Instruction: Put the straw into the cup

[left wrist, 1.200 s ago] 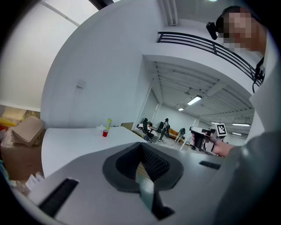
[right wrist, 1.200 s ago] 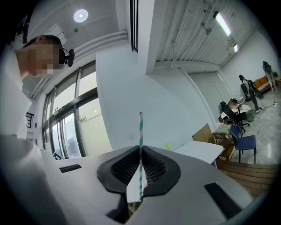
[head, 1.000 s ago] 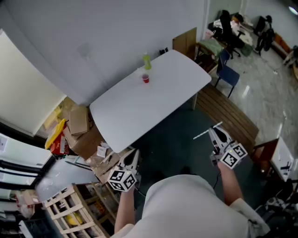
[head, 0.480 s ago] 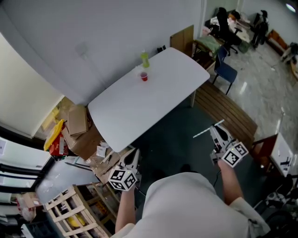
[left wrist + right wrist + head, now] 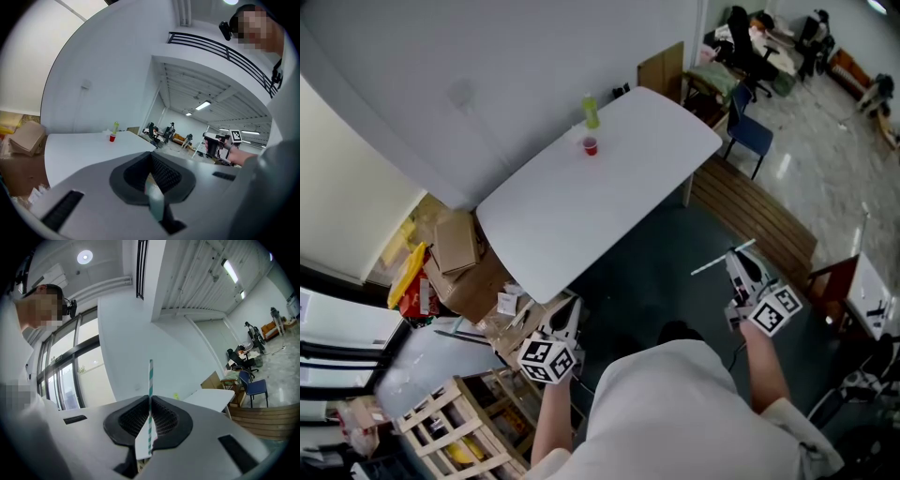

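A small red cup point(image 5: 591, 145) stands near the far edge of the white table point(image 5: 609, 206), beside a green bottle point(image 5: 592, 111). My right gripper point(image 5: 738, 269) hangs over the dark floor well short of the table, shut on a green-and-white striped straw point(image 5: 721, 260) that sticks out to its left. In the right gripper view the straw point(image 5: 150, 390) rises upright from the closed jaws of the right gripper point(image 5: 150, 403). My left gripper point(image 5: 566, 319) is shut and holds nothing, near the table's front corner. The left gripper view shows the cup point(image 5: 112, 138) far off.
Cardboard boxes point(image 5: 457, 246) and clutter lie left of the table, with a wooden crate point(image 5: 455, 431) at the lower left. A wooden platform point(image 5: 759, 225) and a blue chair point(image 5: 750, 136) stand to the right. A wall runs behind the table.
The head view has shifted a little, so the table and cup sit slightly higher in the picture. Both grippers keep the same pose and the same grip.
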The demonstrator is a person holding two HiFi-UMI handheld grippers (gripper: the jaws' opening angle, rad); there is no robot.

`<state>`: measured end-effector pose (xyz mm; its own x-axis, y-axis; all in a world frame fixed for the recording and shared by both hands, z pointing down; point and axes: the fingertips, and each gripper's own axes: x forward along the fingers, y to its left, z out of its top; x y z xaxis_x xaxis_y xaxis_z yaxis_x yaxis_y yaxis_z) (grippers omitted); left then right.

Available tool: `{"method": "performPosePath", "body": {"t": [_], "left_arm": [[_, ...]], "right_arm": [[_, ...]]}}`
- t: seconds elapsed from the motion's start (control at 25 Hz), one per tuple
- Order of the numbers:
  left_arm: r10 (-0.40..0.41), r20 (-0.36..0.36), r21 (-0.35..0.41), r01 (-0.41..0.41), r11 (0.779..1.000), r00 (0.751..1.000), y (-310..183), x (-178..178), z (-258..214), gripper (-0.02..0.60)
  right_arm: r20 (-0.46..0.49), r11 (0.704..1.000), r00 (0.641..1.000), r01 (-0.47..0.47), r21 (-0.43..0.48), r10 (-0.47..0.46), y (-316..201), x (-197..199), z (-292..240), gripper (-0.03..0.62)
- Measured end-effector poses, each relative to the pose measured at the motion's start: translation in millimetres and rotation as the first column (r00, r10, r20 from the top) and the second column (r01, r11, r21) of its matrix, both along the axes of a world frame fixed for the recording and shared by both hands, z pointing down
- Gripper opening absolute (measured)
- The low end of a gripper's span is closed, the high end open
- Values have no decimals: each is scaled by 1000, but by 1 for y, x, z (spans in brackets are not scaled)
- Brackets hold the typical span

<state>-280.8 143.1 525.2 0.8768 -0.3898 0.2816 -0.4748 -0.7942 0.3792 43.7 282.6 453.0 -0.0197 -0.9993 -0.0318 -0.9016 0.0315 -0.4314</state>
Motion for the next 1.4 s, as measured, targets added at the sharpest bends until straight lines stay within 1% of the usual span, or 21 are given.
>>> {"method": "performPosePath", "body": {"t": [0.24, 0.4, 0.52, 0.68, 1.04, 1.4], "left_arm": [[5, 1, -11, -5, 1000, 1000, -7, -4, 3, 2], [-4, 5, -10, 4, 1000, 1000, -15, 4, 2, 2], [-26, 9, -6, 26, 1000, 1000, -27, 14, 4, 2], [-67, -2, -21, 67, 998, 998, -41, 36, 1, 2], [-131, -20, 12, 131, 991, 991, -82, 96, -11, 2], [-208, 4, 17, 207, 978, 978, -115, 139, -7, 2]], "right_arm": [[16, 1000, 1000, 0, -15, 0, -10, -8, 9, 43], [3, 1000, 1000, 17, -10, -17, -29, 1, 2, 43], [-10, 999, 999, 39, -4, -39, -48, 13, 1, 43], [-35, 997, 996, 83, -10, -83, -74, 33, 3, 43], [-54, 984, 982, 180, 6, -180, -143, 91, -3, 43], [-42, 968, 967, 251, -10, -251, -192, 139, 7, 43]]}}
